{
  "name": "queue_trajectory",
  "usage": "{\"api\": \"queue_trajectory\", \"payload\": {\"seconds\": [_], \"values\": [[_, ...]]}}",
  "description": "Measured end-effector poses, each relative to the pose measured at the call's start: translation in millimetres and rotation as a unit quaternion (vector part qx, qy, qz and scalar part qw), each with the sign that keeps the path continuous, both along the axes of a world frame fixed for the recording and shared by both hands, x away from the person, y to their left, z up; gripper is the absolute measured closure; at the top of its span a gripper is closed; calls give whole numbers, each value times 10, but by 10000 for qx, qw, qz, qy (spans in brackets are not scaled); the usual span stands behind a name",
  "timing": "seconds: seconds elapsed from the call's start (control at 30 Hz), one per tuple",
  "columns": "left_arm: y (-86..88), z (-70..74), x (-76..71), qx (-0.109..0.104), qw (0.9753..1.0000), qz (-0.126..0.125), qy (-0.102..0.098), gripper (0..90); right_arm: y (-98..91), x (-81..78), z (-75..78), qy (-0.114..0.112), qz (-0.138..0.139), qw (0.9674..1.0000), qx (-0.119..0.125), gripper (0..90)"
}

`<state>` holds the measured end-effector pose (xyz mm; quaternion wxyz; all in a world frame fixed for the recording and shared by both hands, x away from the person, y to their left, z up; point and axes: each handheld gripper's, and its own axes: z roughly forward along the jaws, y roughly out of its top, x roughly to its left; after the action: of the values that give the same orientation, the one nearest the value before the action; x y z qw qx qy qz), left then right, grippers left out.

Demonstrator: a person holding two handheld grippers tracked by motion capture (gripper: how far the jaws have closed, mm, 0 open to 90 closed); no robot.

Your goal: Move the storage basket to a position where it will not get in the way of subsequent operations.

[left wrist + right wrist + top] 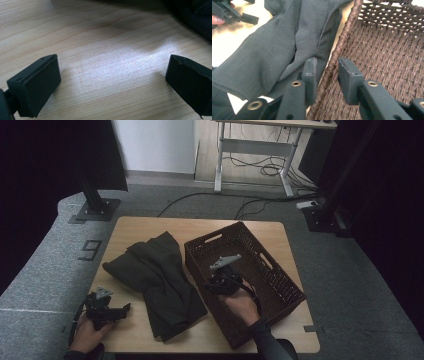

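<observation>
Landmark: wicker basket (pixel 280 275), dark brown, sat on the right part of the wooden worktop (pixel 130 227).

Nearest, well left of the basket: left gripper (pixel 112 311) rested low over bare worktop by the near edge, fingers (pixel 37 85) wide apart, nothing between them. A corner of dark cloth showed past them in the left gripper view.

At the basket's left rim (pixel 337 53): right gripper (pixel 325 75) straddled the braided rim, one finger (pixel 310 75) outside against the garment, the other inside against the woven wall. A narrow gap showed on each side of the braid, so the fingers looked apart, not yet clamped.

Just left of the basket: dark grey garment (pixel 160 280), loosely folded, flat on the worktop, one edge touching the basket's wall. Not in the basket.

Beyond: floor cables and a desk frame, irrelevant.

Judgement: step in hand looked like securing the basket by its rim, likely to steady or reposition it before loading the garment. Next move called for pinching fully on the braid without catching cloth under the outer finger, then bringing the left gripper over to the garment.
</observation>
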<state>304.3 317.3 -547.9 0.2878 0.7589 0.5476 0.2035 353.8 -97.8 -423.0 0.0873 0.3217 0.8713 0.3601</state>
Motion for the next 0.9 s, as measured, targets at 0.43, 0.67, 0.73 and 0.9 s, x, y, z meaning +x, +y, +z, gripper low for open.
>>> {"api": "queue_trajectory", "payload": {"seconds": [0.43,0.67,0.73,0.9], "values": [[0,0,0,2,10000,0,0,0,-32,-32,-41,49,35,9999,-109,769],[0,0,0,1,10000,0,0,0,-125,7,-37,36,-35,9999,-148,785],[0,0,0,1,10000,-1,1,0,-142,13,-36,42,-63,9998,-159,787],[0,0,0,0,10000,1,1,0,-226,59,-31,26,-123,9997,-223,796]]}}
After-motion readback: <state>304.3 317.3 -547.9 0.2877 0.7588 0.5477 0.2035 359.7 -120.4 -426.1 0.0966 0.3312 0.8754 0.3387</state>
